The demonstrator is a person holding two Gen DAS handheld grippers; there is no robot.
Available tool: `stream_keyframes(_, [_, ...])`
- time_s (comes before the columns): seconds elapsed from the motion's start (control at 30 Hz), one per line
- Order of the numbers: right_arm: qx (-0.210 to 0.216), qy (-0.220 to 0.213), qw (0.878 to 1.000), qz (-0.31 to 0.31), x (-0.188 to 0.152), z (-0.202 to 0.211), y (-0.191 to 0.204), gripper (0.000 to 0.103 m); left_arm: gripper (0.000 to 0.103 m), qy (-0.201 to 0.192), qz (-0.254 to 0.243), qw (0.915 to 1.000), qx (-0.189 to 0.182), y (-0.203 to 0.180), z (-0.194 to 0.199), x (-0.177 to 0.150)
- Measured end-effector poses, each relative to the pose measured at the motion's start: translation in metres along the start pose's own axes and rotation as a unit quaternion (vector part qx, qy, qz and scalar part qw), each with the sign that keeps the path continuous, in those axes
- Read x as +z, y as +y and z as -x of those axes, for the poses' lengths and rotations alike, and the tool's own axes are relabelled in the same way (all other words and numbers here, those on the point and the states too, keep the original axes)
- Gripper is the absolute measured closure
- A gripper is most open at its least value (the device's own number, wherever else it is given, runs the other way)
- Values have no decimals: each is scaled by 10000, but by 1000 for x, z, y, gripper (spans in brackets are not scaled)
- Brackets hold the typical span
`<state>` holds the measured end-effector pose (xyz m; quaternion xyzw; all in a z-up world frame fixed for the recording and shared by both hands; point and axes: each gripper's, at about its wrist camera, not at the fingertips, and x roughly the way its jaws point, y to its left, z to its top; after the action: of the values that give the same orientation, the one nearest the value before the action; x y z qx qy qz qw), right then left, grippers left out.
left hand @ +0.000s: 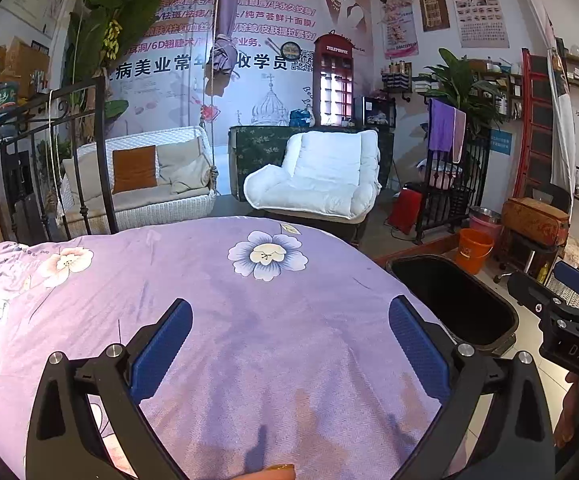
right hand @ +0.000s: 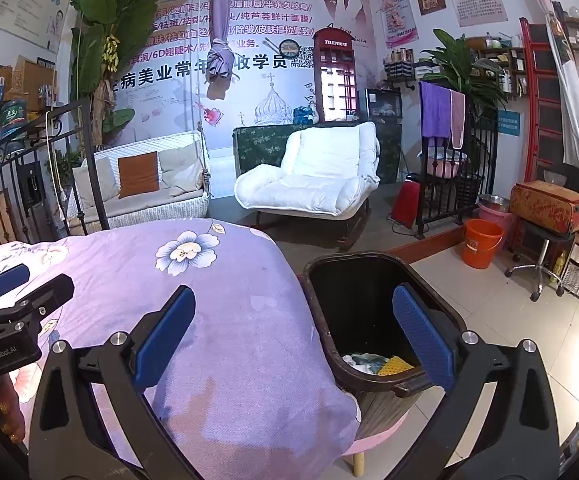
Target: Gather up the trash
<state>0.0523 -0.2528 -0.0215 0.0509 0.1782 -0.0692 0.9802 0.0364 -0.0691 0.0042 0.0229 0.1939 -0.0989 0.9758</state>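
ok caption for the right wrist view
Open right gripper above purple bedspread and dark trash bin holding scraps.

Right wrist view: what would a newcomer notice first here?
The purple floral bedspread fills the foreground under the open right gripper. Beside the bed stands a dark trash bin with crumpled scraps at its bottom; a white padded chair sits behind.
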Motion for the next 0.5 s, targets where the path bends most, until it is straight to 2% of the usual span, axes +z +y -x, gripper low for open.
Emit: stream_keyframes(0.5, [15,42,10000,-17,-6,-9,10,5,5,1,-18,10000,7,-1,1,0])
